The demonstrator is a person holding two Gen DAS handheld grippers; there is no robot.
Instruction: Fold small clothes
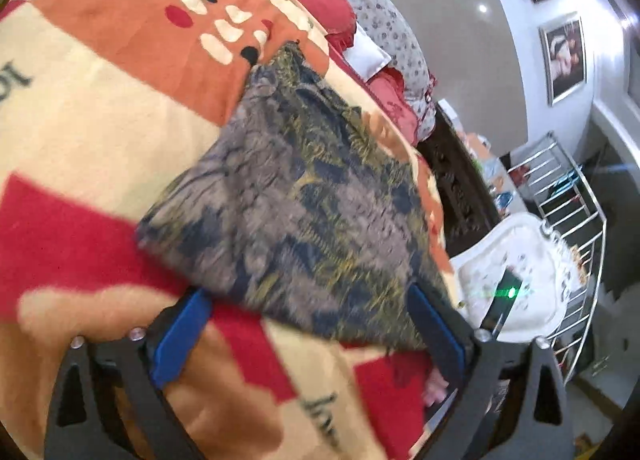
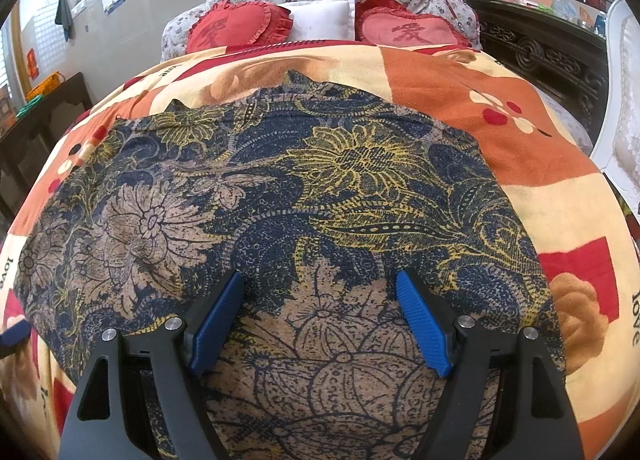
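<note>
The patterned garment (image 2: 304, 195), a dark blue, tan and yellow floral piece, lay spread flat on the blanket (image 2: 540, 131) covering the bed, occupying most of its near half. In the left wrist view it appeared as a tapering shape reaching toward the pillows.

The right hand-held gripper (image 2: 320, 320) stood directly above the garment's near portion, jaws spread wide, nothing between them. The left hand-held gripper (image 1: 308, 324) was likewise released, its pads straddling the garment's near edge; contact could not be confirmed owing to blur.

Risks, as judged: a pinch taken too deep could gather the fleecy blanket along with the cloth and drag both. A grasp on one layer only, or uneven lifts between the two sides, would likely skew the fold.

Surroundings: heart-shaped red cushions (image 2: 240, 29) and a white pillow (image 2: 322, 17) sat at the headboard, well apart from the garment. A white chair (image 1: 520, 280) and metal rack (image 1: 572, 195) stood beside the bed. Nothing lay on the garment itself.
</note>
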